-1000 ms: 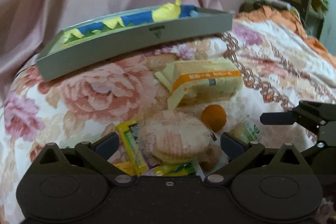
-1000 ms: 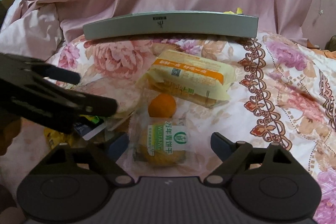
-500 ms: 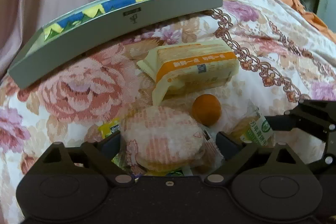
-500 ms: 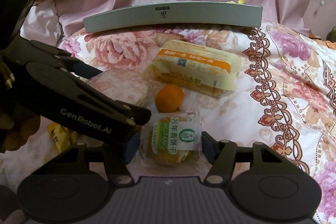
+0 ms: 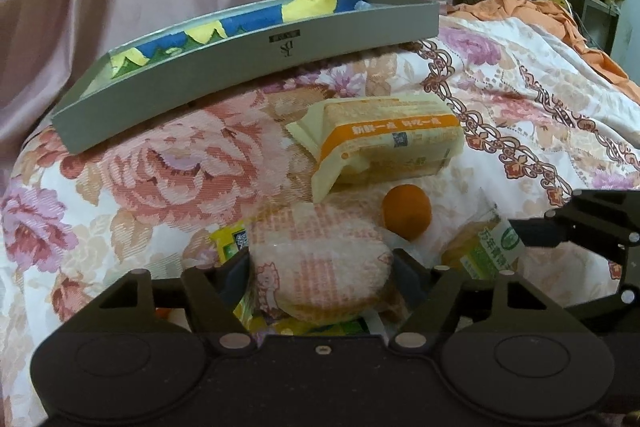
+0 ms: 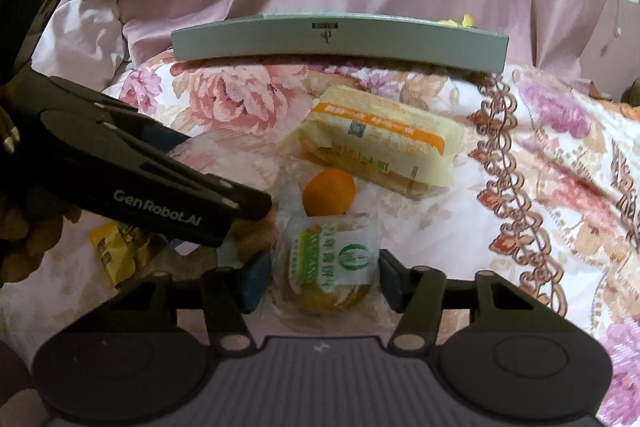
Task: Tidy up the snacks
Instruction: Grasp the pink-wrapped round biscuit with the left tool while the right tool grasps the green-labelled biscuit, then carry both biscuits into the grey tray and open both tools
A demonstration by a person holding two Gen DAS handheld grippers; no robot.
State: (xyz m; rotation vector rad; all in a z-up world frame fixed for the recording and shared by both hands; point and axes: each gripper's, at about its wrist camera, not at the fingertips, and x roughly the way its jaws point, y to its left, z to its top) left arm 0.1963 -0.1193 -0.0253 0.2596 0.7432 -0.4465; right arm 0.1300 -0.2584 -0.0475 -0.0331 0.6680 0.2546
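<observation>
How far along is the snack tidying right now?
Some wrappers already lie in the grey tray. The left hand-held gripper closes around a pink round cracker pack; the right hand-held gripper brackets a green-labelled biscuit. The orange ball and orange-banded pack remain.

Both wrist cameras sit low and close over the bedspread (image 5: 168, 163), facing the grey tray (image 6: 340, 43), sharing the snack pile.

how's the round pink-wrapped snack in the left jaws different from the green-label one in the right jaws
The pink-wrapped snack is wide and fills the span between the left gripper jaws; the green-label snack is narrower, with a gap visible on its right side in the right gripper. The pink one lies on other packets; the green one lies on the bedspread. Both are round, in see-through wrappers.
</observation>
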